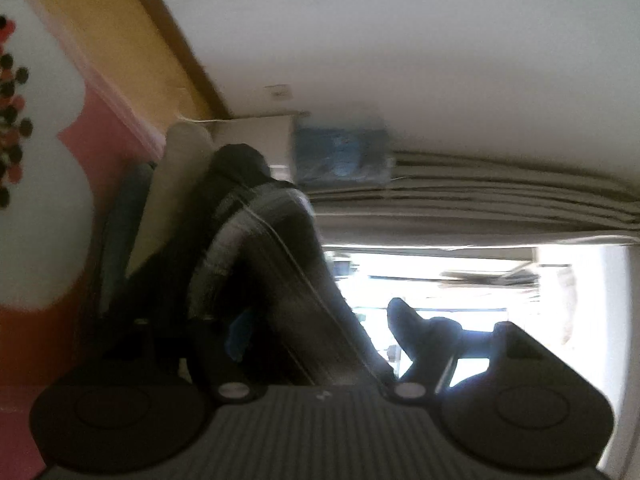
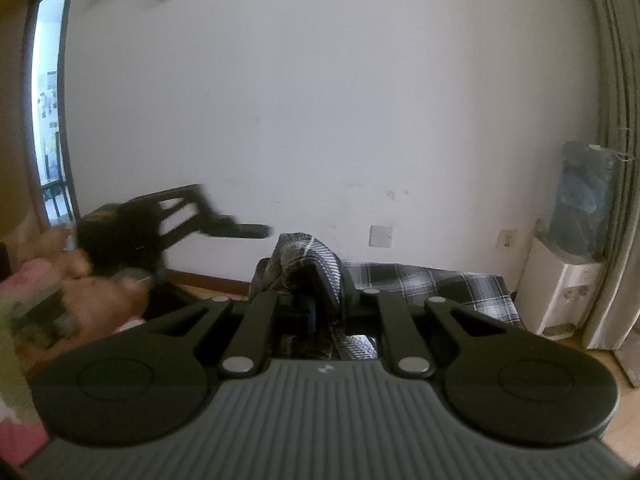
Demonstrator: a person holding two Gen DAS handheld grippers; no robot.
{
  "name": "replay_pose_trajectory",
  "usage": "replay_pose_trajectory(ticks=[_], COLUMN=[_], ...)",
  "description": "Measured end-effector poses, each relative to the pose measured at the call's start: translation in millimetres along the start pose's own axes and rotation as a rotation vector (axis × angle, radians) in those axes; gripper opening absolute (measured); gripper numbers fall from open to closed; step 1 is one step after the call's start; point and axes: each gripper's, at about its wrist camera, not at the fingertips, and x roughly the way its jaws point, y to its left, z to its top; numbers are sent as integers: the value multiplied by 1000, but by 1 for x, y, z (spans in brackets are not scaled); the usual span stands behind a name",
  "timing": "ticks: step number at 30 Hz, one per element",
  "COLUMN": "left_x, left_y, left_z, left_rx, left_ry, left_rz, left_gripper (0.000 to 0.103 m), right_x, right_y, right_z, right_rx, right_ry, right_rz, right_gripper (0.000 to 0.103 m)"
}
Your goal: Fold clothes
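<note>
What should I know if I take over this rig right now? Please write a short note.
Right tool: shut on a bunched fold of the plaid garment, lifted; the rest trails behind.
Left tool: appears open, with dark cloth draped between its fingers; the view is blurred, so no grip is confirmed.
Done: one pinch taken. No finished fold shows.
Left: grip with the left tool, spread the garment, fold it.

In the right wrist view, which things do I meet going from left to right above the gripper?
Doorway → left gripper → plaid garment pinched in the right gripper → wall socket → white appliance → curtain.
</note>
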Motion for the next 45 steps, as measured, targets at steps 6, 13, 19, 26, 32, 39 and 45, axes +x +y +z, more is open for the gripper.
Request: replay_pose_trajectory(ticks=[6,13,19,26,32,39,45], left_x=[11,42,101,132,122,50,9], left_y=[-15,-101,-206,-261,-194,-81,-40], left_z=[-1,-20,-44,-71,-49,-19,-17], left_rx=[24,252,448,561,526,360,348], left_ry=[6,4,48,109,137,101,82], left_rz=[166,298,303,163,142,176,85], left_gripper=[33,21,20,20,20,18,18], right_x=[-6,-29,-73,-122,-100,-41,-23], right_y=[-7,-35,-82,-122,-96,-26,36], right_z=[3,14,38,70,58,0,-28], right_rx=[-5,47,113,118,0,-55,-261], right_ry=[-10,-63,-164,-268,-245,-112,-67], right_rz=[14,-6,-90,-160,-133,20,66], right_gripper=[7,7,7,7,7,7,7])
